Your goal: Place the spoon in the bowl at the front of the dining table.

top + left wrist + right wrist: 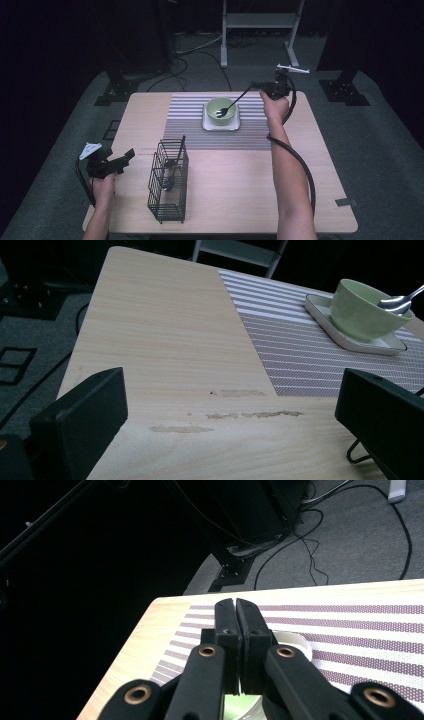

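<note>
A pale green bowl [221, 111] [365, 310] stands on a white square plate [220, 126] [350, 340] on the striped placemat [185, 120]. A dark-handled spoon [235, 102] slants down into the bowl, its shiny head [397, 302] at the rim. My right gripper [260, 86] [235, 610] is above the table's far right, shut on the spoon's handle end, jaws pressed together. My left gripper [127, 155] [230, 405] hovers at the table's left edge, open with nothing between its jaws.
A black wire basket [169, 182] [357, 452] with several dark utensils stands near the front of the wooden table [240, 185], just right of the left gripper. A metal stand [260, 30] and cables lie on the floor beyond the table.
</note>
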